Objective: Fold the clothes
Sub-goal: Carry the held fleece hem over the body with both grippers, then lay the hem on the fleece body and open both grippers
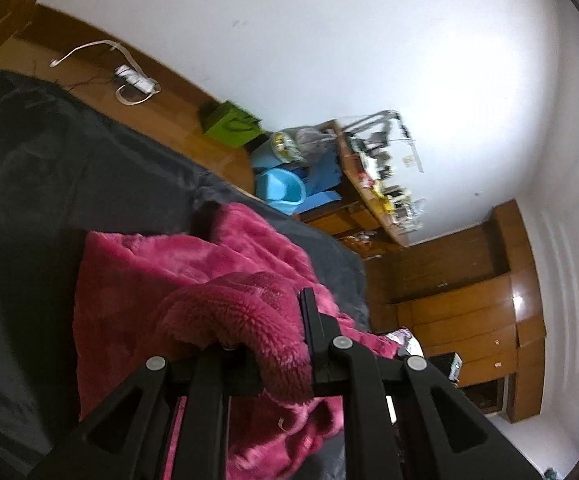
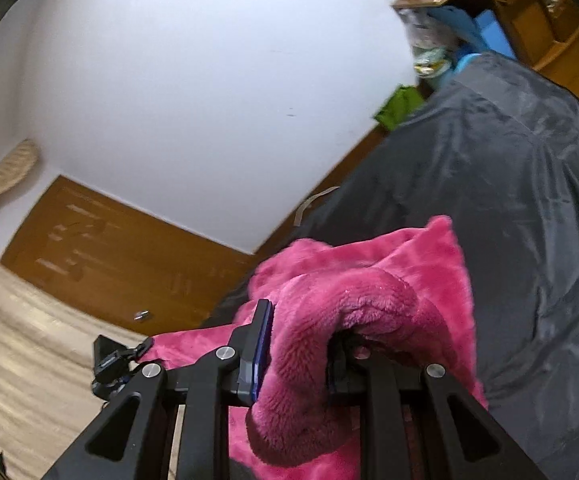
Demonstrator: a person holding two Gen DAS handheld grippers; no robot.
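Left tool (image 1: 267,332) and right tool (image 2: 301,344) each pinch magenta fleece garment (image 1: 193,272) over dark-sheeted bed (image 2: 509,184); green bag (image 1: 231,122), blue basin (image 1: 281,190) nearby on floor.

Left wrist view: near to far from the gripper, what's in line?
left gripper clamped on the pink fleece garment → dark bedspread → green bag on the wooden floor → white wall.
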